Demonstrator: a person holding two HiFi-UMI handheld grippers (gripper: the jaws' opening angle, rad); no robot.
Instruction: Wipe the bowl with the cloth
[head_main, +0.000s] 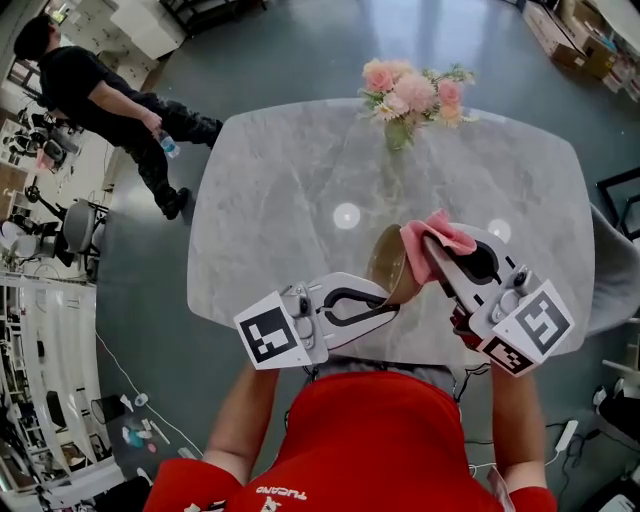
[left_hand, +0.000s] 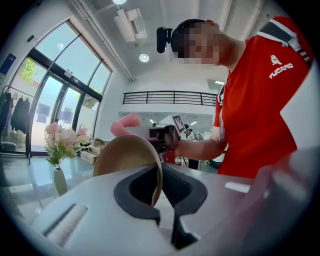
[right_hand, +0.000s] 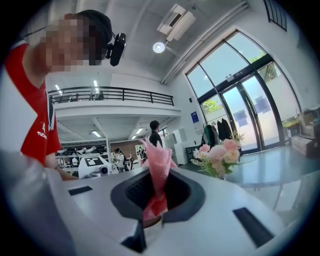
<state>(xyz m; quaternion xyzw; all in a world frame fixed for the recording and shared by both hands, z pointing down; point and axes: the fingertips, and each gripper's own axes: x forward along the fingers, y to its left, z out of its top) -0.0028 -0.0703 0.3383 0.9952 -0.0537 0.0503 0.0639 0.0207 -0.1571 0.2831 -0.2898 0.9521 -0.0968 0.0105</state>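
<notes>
A tan bowl (head_main: 388, 263) is held on edge above the table's near side, its rim pinched in my left gripper (head_main: 392, 303), which is shut on it. In the left gripper view the bowl (left_hand: 127, 155) rises from between the jaws. A pink cloth (head_main: 436, 238) is clamped in my right gripper (head_main: 436, 262), which is shut on it; the cloth lies against the bowl's right side. The cloth (right_hand: 157, 177) stands up from the jaws in the right gripper view.
A grey marble table (head_main: 290, 200) fills the middle. A vase of pink flowers (head_main: 412, 97) stands at its far edge. A person in black (head_main: 110, 105) stands at the far left on the floor. Cables and clutter lie along the left side.
</notes>
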